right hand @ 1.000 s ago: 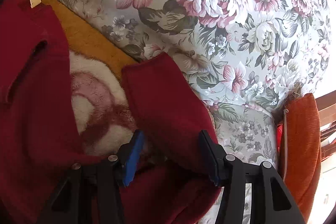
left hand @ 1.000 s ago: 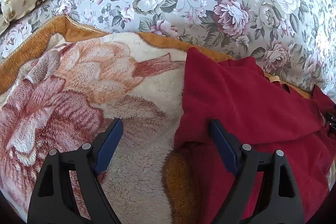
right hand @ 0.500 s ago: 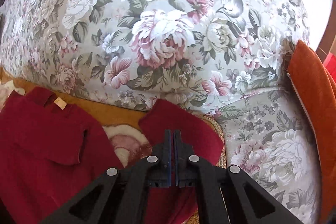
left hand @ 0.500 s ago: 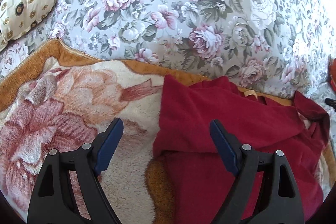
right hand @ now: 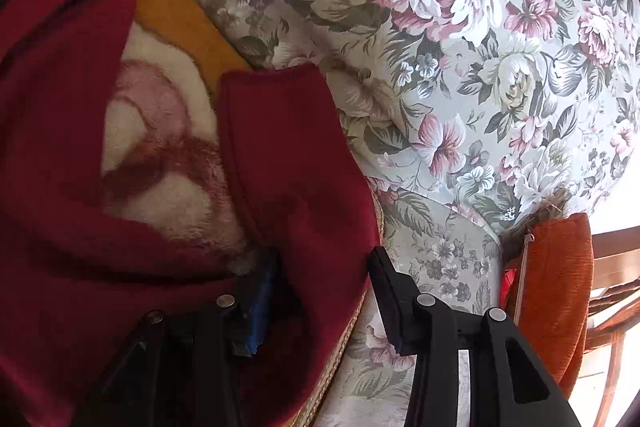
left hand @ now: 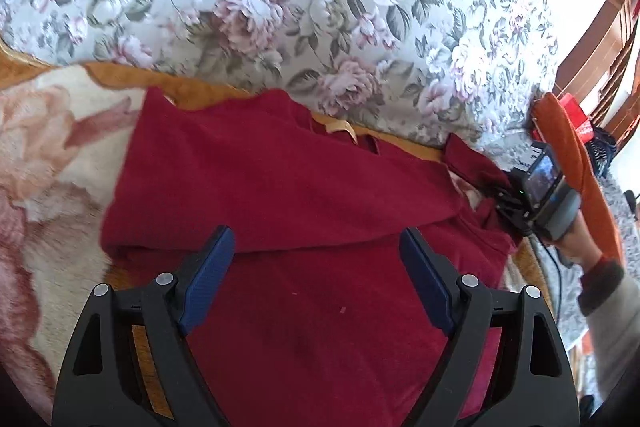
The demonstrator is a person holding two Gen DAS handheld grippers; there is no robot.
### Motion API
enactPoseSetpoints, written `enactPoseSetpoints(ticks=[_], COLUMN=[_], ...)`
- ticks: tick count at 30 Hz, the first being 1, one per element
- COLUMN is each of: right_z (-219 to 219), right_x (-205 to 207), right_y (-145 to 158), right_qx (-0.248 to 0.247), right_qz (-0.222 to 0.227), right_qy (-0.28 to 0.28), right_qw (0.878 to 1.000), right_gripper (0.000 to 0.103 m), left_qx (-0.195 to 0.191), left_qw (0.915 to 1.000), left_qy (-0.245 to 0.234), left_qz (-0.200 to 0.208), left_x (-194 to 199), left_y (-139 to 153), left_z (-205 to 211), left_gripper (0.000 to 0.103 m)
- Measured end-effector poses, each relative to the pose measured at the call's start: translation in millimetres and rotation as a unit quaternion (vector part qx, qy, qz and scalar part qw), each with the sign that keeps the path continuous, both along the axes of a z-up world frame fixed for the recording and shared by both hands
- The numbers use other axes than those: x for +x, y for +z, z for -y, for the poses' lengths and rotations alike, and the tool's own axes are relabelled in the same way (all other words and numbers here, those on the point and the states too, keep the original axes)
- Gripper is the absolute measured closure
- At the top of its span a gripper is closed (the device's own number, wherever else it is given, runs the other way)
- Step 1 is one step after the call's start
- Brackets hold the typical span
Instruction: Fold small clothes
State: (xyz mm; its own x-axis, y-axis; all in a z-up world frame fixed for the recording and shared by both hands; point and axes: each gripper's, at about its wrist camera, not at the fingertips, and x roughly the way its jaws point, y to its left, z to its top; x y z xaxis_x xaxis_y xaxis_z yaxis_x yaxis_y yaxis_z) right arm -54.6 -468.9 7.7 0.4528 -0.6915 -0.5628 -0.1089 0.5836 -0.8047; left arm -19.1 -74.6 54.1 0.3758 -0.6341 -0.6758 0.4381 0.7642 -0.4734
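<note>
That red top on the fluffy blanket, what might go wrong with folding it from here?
The right gripper straddles one sleeve, its jaws opening, so the sleeve may slip out and drop unfolded. The left gripper is open above the red top, holding nothing, so the folded-over left side could slide or bunch. The fluffy blanket could drag on the fabric and wrinkle it.

The garment [left hand: 304, 187] is spread on the blanket [left hand: 52, 163], which lies on the sofa seat against the backrest [left hand: 320, 7] behind it. One sleeve [left hand: 200, 167] is laid across the body; the other sleeve [right hand: 288, 163] reaches out to the right — toward the cushion [right hand: 556, 291] propped at the sofa's right end. A label [left hand: 340, 129] sits at the neckline, nearest the backrest.
</note>
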Motion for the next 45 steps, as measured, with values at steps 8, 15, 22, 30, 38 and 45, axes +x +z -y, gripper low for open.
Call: enactPoseSetpoints(ticks=[8, 15, 22, 30, 38, 45], right_z=[6.6, -83.9, -179.8, -114.6, -65.8, -50.1], right_x=[-33.5, -39.3, 12.6, -41.0, -92.2, -100.7], right_y=[118.1, 169.9, 56.5, 80.7, 75.3, 75.9], right_qx=[0.290, 0.444, 0.462, 0.547, 0.548, 0.550], right_qz=[0.199, 0.218, 0.063, 0.160, 0.188, 0.213], right_qy=[0.000, 0.128, 0.137, 0.083, 0.016, -0.018], right_qw=[0.936, 0.859, 0.874, 0.818, 0.815, 0.807], right_gripper=[0.091, 0.091, 0.058, 0.057, 0.057, 0.057], left_qx=[0.008, -0.077, -0.120, -0.099, -0.008, -0.021], left_qw=[0.9993, 0.9967, 0.9881, 0.9906, 0.9977, 0.9983], left_qy=[-0.035, -0.006, 0.076, 0.071, 0.055, 0.054], left_qz=[0.005, -0.024, -0.059, -0.061, -0.038, 0.012], left_x=[-2.4, 9.1, 26.2, 32.1, 41.6, 37.2], left_y=[-7.9, -2.5, -11.0, -14.4, -27.4, 3.4], left_z=[26.4, -4.9, -47.1, -32.4, 16.9, 11.4], left_gripper=[0.018, 0.018, 0.018, 0.018, 0.047, 0.097])
